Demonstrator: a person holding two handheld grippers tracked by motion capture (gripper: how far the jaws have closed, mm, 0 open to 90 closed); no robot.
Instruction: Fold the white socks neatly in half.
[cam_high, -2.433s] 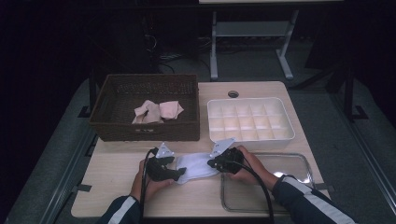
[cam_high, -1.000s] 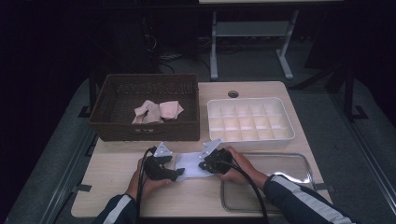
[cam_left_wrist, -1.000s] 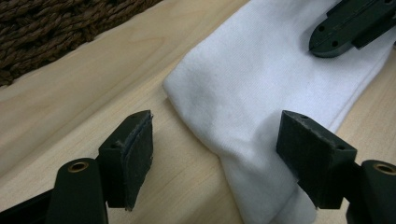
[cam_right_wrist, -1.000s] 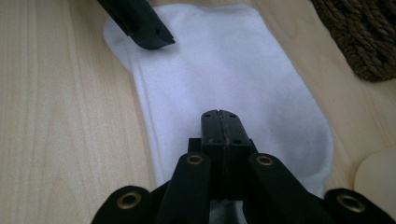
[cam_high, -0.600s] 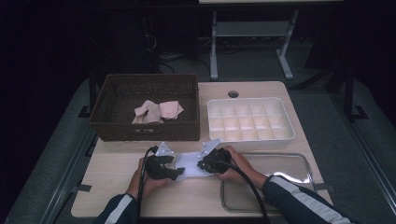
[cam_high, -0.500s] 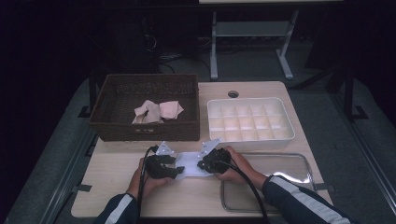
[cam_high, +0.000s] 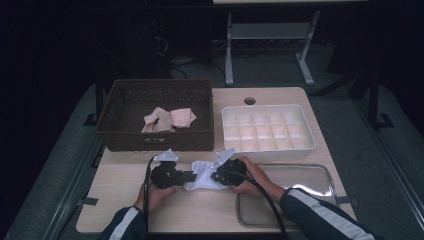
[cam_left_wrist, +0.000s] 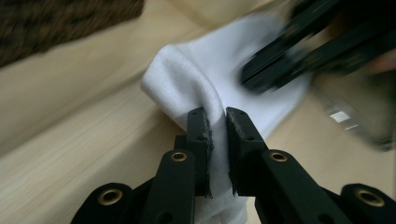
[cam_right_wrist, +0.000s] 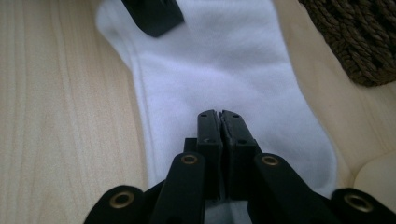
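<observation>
A: The white cloth (cam_high: 202, 175) lies on the tabletop (cam_high: 120, 175), at the near edge, just in front of the brown wicker basket (cam_high: 125, 107). It sits between the two hand-held grippers.

B: The left hand-held gripper (cam_left_wrist: 217, 126) has just been closing, and a raised fold of the cloth stands between its pads. In the left gripper view the fabric is pinched there, so it grasps the cloth. From above, this left hand-held gripper (cam_high: 192, 176) sits at the cloth's left edge.

A: The right hand-held gripper (cam_right_wrist: 218, 122) is clenched, the jaws meeting with no gap. The cloth spreads flat around and under its tips; whether any fabric is caught between the pads cannot be told. In the high view the right hand-held gripper (cam_high: 214, 176) rests on the cloth's right part.

B: The two sets of jaws point toward each other, close together over the cloth. The other gripper's black tip shows at the far edge of the cloth in the right gripper view.

A: The basket holds a few beige cloths (cam_high: 167, 120). To its right stands a white tray with small compartments (cam_high: 302, 110). Nearer the person, on the right, lies a clear tray (cam_high: 320, 172), and the right forearm (cam_high: 300, 200) crosses its near left corner.
</observation>
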